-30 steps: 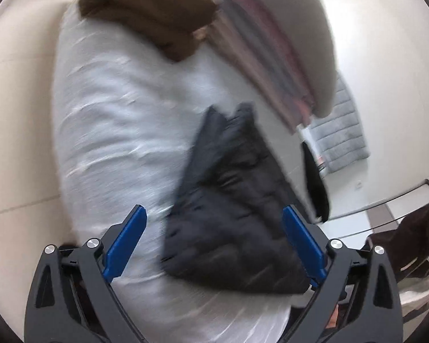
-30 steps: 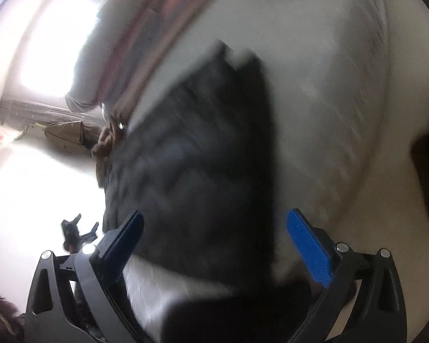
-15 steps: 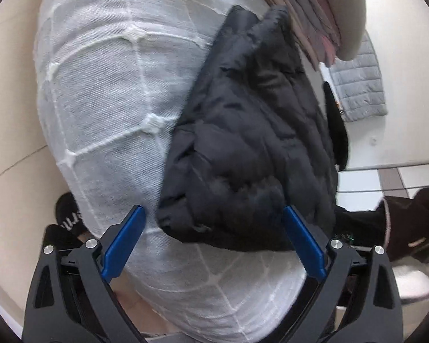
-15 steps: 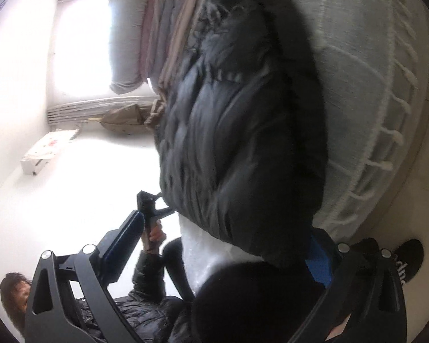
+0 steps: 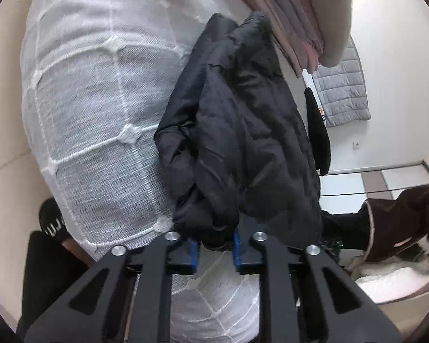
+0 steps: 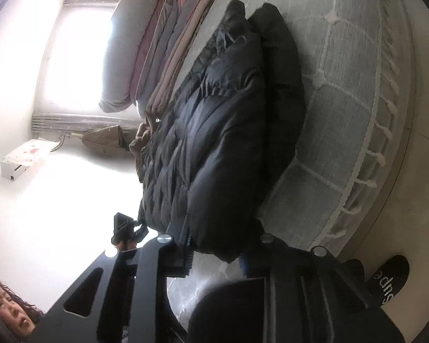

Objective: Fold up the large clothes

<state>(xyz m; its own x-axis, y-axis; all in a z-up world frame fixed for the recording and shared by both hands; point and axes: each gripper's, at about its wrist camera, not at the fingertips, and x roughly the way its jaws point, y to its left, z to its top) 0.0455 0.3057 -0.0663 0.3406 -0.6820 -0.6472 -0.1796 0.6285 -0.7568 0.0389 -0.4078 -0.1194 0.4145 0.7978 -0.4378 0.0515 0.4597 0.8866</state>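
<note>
My left gripper (image 5: 213, 249) tilts downward, its jaws having just closed on the near hem of the black puffer jacket (image 5: 243, 143). My right gripper (image 6: 216, 253) likewise has just clamped its hem. The jacket lies on the white quilted bed (image 5: 94, 114).

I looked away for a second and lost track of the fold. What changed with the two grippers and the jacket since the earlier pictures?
Both grippers have just closed: the left gripper and the right gripper now each pinch the near edge of the black puffer jacket, where before their fingers stood wide apart around it. The jacket still lies on the white bedspread beside the folded stack.
</note>
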